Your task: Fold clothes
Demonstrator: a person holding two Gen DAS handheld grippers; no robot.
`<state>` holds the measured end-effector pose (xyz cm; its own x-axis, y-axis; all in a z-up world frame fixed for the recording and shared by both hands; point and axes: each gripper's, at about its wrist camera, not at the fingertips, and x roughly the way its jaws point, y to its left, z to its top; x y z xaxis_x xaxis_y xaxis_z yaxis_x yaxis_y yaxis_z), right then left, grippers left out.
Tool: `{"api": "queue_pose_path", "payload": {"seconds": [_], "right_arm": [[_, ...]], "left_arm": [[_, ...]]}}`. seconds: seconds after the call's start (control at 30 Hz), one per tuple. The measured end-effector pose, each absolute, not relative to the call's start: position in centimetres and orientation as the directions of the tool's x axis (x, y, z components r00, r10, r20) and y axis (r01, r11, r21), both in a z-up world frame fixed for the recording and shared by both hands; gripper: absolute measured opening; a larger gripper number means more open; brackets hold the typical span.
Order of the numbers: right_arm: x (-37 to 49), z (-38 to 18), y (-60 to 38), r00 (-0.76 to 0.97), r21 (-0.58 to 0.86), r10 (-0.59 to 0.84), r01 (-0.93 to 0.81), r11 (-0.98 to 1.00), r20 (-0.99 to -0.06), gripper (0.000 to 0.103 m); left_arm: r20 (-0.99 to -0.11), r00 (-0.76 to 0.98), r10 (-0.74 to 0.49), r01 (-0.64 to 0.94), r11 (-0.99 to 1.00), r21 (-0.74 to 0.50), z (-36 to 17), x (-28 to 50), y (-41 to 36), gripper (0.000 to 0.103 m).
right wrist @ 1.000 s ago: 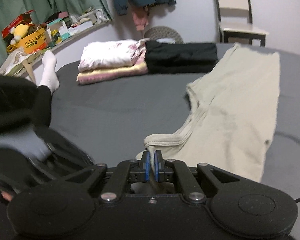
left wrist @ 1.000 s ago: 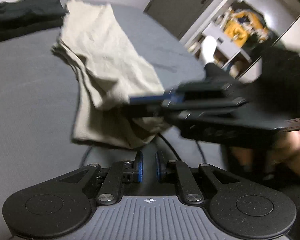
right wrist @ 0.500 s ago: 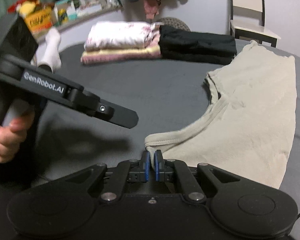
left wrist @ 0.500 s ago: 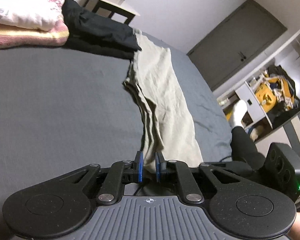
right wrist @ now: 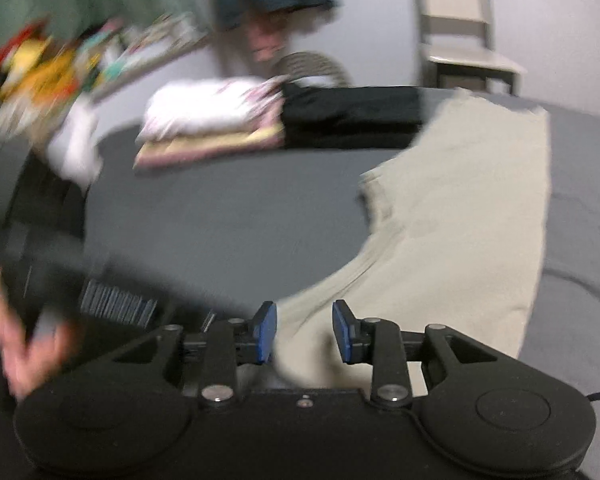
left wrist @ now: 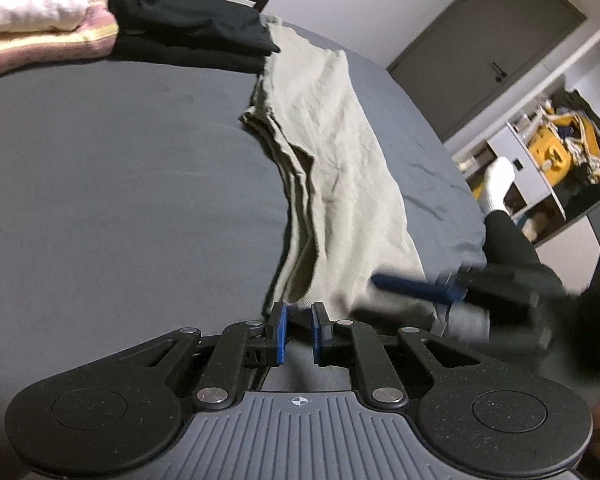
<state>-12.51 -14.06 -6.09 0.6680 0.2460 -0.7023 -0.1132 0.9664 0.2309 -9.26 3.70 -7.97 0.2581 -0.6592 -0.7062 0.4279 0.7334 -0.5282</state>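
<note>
A beige garment (left wrist: 332, 152) lies folded lengthwise on the grey bed (left wrist: 120, 184), stretching from the black stack towards me. Its near end reaches the tips of my left gripper (left wrist: 299, 332), which stands slightly open; fabric touches the tips but is not pinched. My right gripper (right wrist: 304, 332) is open over the same garment (right wrist: 460, 232), with cloth lying loose between its blue pads (right wrist: 266, 330). In the left wrist view the right gripper (left wrist: 420, 290) shows blurred at the garment's near right corner. The right wrist view is motion-blurred.
A folded pink-and-white stack (left wrist: 40, 12) and a folded black stack (left wrist: 188, 28) sit at the far end of the bed. A chair (right wrist: 460, 28) stands behind them. A person's leg in a white sock (left wrist: 500, 184) rests by the bed's right edge, near open shelves (left wrist: 560, 140).
My right gripper has opened and let go of the garment's edge. My left gripper has moved closer to the garment's near end, and the right gripper has come into its view.
</note>
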Motion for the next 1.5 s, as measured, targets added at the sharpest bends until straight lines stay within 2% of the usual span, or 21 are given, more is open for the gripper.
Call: {"api": "queue_pose_path", "payload": {"seconds": [0.13,0.2,0.33,0.37,0.4,0.57,0.8,0.93,1.0,1.07,1.2,1.27,1.37,1.5], "right_arm": [[-7.9,-6.0,-16.9,0.627,0.326,0.214,0.067,0.943,-0.749,0.031],[-6.0,-6.5,-17.3,0.609,0.353,0.222,0.103,0.93,-0.761,0.031],[-3.5,-8.3,-15.6,0.558,0.251,0.15,0.108,0.962,-0.816,0.031],[-3.4,-8.7,-15.3,0.551,0.243,0.147,0.105,0.964,-0.822,0.029],[-3.3,-9.0,-15.1,0.546,0.239,0.145,0.104,0.966,-0.825,0.023],[-3.5,-9.6,-15.2,0.557,0.23,0.128,0.115,0.966,-0.821,0.014],[-4.3,-9.1,-17.6,0.596,0.415,0.229,0.195,0.889,-0.77,0.013],[-3.8,-9.2,-17.7,0.592,0.432,0.233,0.218,0.875,-0.771,0.014],[-3.6,-9.7,-17.4,0.58,0.412,0.218,0.227,0.883,-0.785,0.019],[-3.6,-9.8,-17.4,0.58,0.425,0.234,0.217,0.879,-0.781,0.032],[-5.0,-7.8,-19.0,0.612,0.504,0.311,0.168,0.847,-0.727,0.045],[-6.5,-6.2,-20.1,0.629,0.489,0.318,0.114,0.865,-0.709,0.051],[-9.3,-4.6,-21.4,0.623,0.376,0.27,0.042,0.925,-0.734,0.053],[-12.8,-5.5,-21.9,0.606,0.235,0.201,-0.024,0.972,-0.77,0.049]], "left_arm": [[-0.713,0.242,-0.658,0.427,0.732,-0.53,-8.3,-9.1,3.0,0.011],[-0.723,0.238,-0.649,0.433,0.737,-0.519,-8.5,-9.1,2.7,0.011],[-0.741,0.23,-0.631,0.446,0.745,-0.495,-8.6,-9.2,2.4,0.011],[-0.744,0.226,-0.629,0.449,0.745,-0.493,-8.6,-9.2,2.3,0.011],[-0.747,0.224,-0.627,0.454,0.745,-0.489,-8.6,-9.3,2.3,0.011],[-0.758,0.226,-0.612,0.483,0.746,-0.458,-8.5,-9.5,1.8,0.011],[-0.724,0.233,-0.649,0.476,0.726,-0.497,-8.0,-9.6,2.4,0.011],[-0.693,0.256,-0.674,0.465,0.714,-0.523,-7.6,-9.7,3.1,0.011],[-0.679,0.262,-0.686,0.464,0.706,-0.534,-7.5,-9.7,3.3,0.011],[-0.661,0.272,-0.7,0.473,0.695,-0.542,-7.3,-9.7,3.3,0.011],[-0.6,0.298,-0.742,0.507,0.655,-0.559,-6.4,-9.9,3.4,0.011],[-0.566,0.304,-0.767,0.532,0.629,-0.567,-6.0,-10.1,3.2,0.011],[-0.567,0.282,-0.774,0.565,0.612,-0.554,-6.0,-10.0,2.0,0.011],[-0.643,0.239,-0.728,0.573,0.64,-0.512,-7.1,-9.7,-0.4,0.011]]}}
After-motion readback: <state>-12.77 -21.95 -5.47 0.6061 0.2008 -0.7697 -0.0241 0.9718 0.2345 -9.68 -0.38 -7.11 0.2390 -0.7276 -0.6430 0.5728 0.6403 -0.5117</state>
